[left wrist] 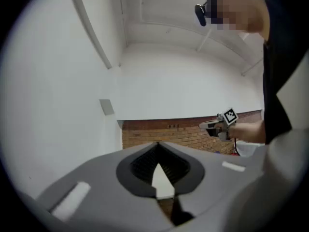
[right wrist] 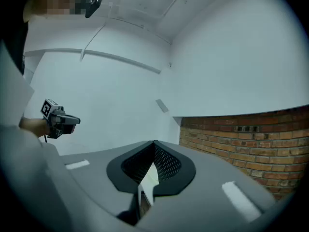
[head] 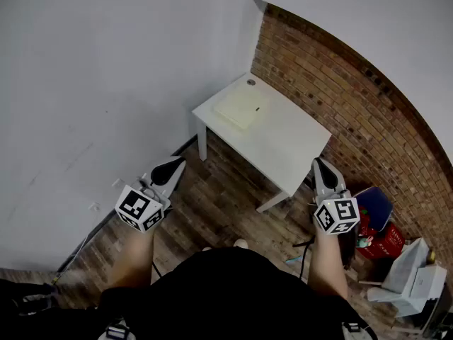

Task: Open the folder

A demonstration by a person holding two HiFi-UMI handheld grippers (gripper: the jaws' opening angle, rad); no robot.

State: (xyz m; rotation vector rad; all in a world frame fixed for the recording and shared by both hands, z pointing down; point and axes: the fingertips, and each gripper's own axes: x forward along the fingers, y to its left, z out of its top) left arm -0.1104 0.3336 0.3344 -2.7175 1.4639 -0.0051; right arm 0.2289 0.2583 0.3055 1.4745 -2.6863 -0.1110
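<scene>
I am standing back from the table (head: 301, 154), holding both tools level. The left gripper (head: 175, 165) and right gripper (head: 322, 170) each have their jaws pressed together on nothing. The folder (head: 241, 109) is lying flat at the table's far end, well apart from both, and looks closed. I am judging that I should step in, spread one gripper, and catch only the top cover's free edge while the other pins the back.

Person viewed from above: a black top (head: 233, 289) is worn. Left gripper (head: 171, 167) & right gripper (head: 322, 167) are built w/ grey-white bodies and black tips. Each is fitted w/ a cube (head: 141, 208) of b/w square markers. A thin black cable (head: 302, 261) is seen under the right one. A black head cam (left wrist: 200, 11) is worn.
</scene>
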